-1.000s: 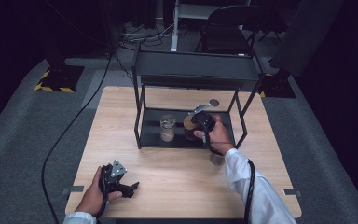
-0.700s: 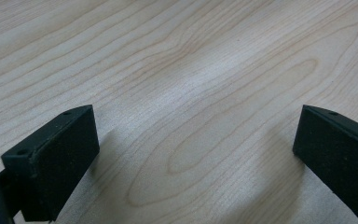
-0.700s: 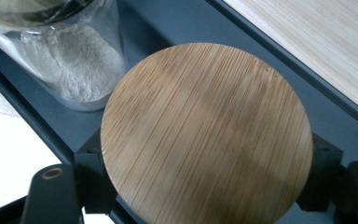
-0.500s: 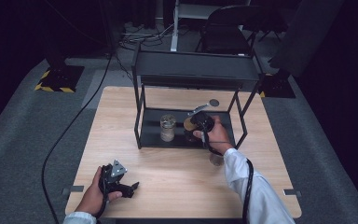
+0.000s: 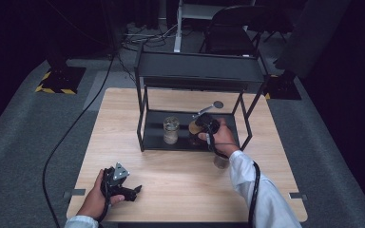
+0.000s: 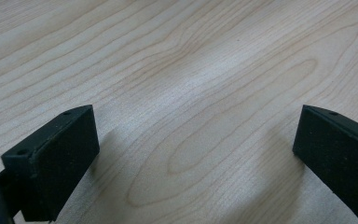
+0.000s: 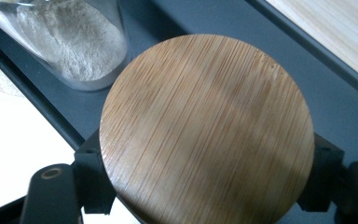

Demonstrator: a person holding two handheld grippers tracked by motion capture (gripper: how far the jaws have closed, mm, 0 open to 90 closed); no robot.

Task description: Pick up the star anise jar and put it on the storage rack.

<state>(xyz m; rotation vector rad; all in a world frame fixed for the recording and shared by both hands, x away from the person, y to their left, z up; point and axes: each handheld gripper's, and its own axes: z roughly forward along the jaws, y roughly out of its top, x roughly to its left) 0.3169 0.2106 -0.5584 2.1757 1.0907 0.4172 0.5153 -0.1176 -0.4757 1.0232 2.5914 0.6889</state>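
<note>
**Bamboo lid held over shelf tray as powder jar waits beside it**

A person's right gripper (image 5: pixel 200 126) pinches a round bamboo lid (image 7: pixel 206 130) by its rim, one black jaw on either side of the disc, above the dark lower tray of a black metal rack (image 5: pixel 197 71) standing toward the far edge of the desk (image 5: pixel 180 185). Just beside the lid, on the same tray, stands a glass jar (image 5: pixel 171 130) part-filled with pale powder; the right gripper view shows its lower wall near the lid's edge, apart from it. A long-handled metal spoon (image 5: pixel 208 108) rises behind the gripper, its bowl pointing toward the rack's far right post. A second small glass (image 5: pixel 221 162) sits on the desk in front of the rack, partly hidden by the right sleeve. The left gripper (image 5: pixel 134 192) rests near the desk's near left corner, its jaws spread wide over bare wood with nothing between them.

The work in hand looks to be placing or carrying the lid. Doing it well would mean keeping the disc level, holding the pinch even on both sides of the rim so it cannot pivot, and moving clear of the rack's upper shelf and posts. Whether another jar sits under the lid cannot be told.

No brand, label or readable writing appears on the lid, jar, rack or grippers
</note>
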